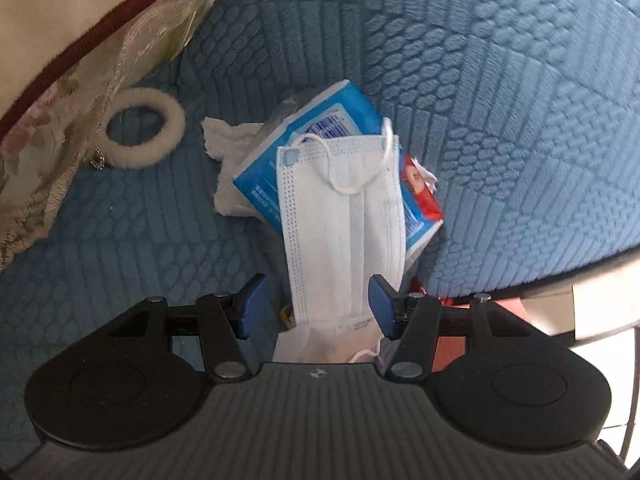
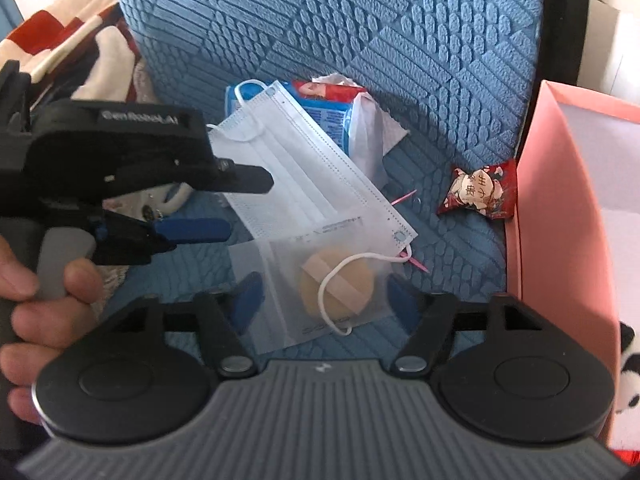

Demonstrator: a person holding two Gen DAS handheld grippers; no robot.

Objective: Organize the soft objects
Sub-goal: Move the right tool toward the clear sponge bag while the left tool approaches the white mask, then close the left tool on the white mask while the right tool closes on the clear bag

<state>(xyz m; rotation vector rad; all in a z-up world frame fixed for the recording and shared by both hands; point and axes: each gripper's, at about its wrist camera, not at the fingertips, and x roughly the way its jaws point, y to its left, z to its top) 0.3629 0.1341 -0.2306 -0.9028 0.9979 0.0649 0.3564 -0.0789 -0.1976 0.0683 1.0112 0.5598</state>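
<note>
Between the spread, empty fingers of the right gripper (image 2: 322,296) lies a translucent pouch (image 2: 320,280) holding a tan round puff (image 2: 344,282). Over the pouch's far edge rests the white face mask (image 2: 304,184), its far end lying on a blue tissue pack (image 2: 324,114) set against the blue textured cushion (image 2: 400,40). Right of the mask sit a red snack packet (image 2: 478,192) and a pink box (image 2: 560,184). Left gripper (image 1: 318,306) is released too, astride the mask's near end. Left of the mask lies a fluffy white ring (image 1: 144,128).

Blue cushion (image 1: 500,120) bears, seemingly, mask (image 1: 344,216).
</note>
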